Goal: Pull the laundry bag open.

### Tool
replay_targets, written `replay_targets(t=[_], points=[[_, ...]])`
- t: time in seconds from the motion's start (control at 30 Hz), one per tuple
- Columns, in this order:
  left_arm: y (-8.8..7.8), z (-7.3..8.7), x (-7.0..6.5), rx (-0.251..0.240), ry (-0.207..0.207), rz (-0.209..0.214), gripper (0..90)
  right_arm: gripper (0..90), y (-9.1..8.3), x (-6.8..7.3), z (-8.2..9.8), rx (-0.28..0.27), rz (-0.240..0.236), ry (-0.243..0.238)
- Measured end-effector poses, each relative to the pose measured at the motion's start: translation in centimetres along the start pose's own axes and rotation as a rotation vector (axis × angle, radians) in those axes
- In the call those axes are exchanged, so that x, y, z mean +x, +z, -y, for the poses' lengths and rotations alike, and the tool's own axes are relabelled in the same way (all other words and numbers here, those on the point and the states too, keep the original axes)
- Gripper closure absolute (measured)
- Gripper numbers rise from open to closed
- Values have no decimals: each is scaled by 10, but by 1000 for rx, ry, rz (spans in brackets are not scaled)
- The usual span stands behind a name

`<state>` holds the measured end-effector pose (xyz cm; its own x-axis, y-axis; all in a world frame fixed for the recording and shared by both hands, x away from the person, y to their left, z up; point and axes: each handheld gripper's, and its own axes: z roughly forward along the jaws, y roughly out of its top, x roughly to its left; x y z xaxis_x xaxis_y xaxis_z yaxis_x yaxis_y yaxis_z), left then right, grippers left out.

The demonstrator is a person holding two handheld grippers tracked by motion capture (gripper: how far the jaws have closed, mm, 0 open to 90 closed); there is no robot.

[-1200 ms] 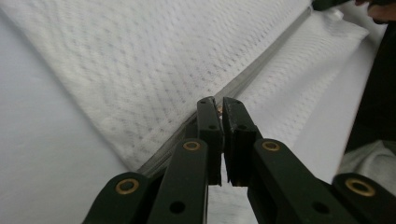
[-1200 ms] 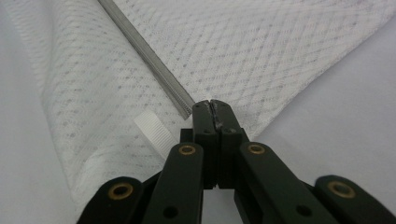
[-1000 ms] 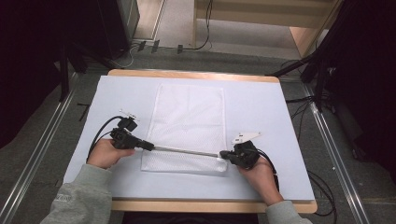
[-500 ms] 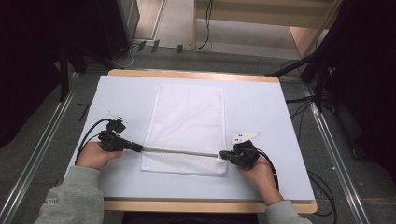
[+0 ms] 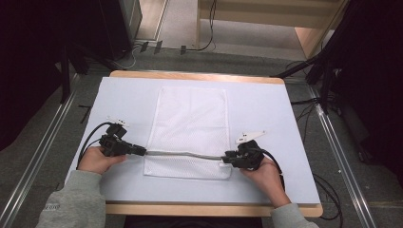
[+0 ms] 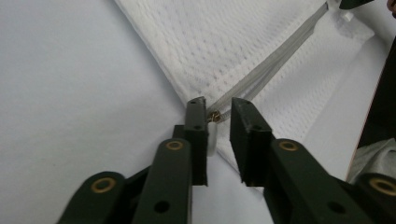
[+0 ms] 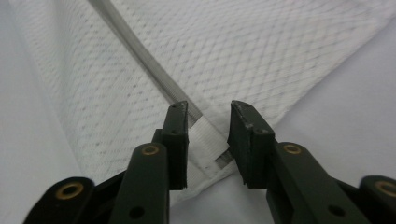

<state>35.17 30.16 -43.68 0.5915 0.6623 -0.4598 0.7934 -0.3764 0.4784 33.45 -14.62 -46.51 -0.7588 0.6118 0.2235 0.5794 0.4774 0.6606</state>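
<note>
Mesh bag (image 5: 190,130) was laid flat on the table (image 5: 280,118), its zipper (image 5: 185,154) stretched crosswise between the left gripper (image 5: 142,151) and right gripper (image 5: 227,159), whose jaws had just been opening, narrowly parted, zipper ends loose between them.

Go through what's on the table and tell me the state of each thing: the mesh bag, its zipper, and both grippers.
mesh bag: lying flat on the table, zipper end nearest the person.
zipper: runs across the bag's near end, looks closed, slightly bowed.
zipper pull: at the left gripper's end, between its jaws.
left gripper: jaws just opened, pads apart, not pressing.
right gripper: jaws just opened, standing around the white tab, no grip.
</note>
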Motion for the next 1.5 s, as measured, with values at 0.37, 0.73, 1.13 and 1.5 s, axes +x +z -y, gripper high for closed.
replay_targets(t=[0.37,0.73,1.13,1.5], points=[[-9,6,6,-101,5,-106,529,517,-12,-18,-1,-96,46,46],[-20,8,14,-174,26,-231,384,424,-18,-35,1,-134,89,93],[-29,11,28,-215,-17,-261,359,415,-29,-56,8,-150,141,143],[-31,12,32,-222,-40,-279,332,394,-35,-71,13,-163,187,184]])
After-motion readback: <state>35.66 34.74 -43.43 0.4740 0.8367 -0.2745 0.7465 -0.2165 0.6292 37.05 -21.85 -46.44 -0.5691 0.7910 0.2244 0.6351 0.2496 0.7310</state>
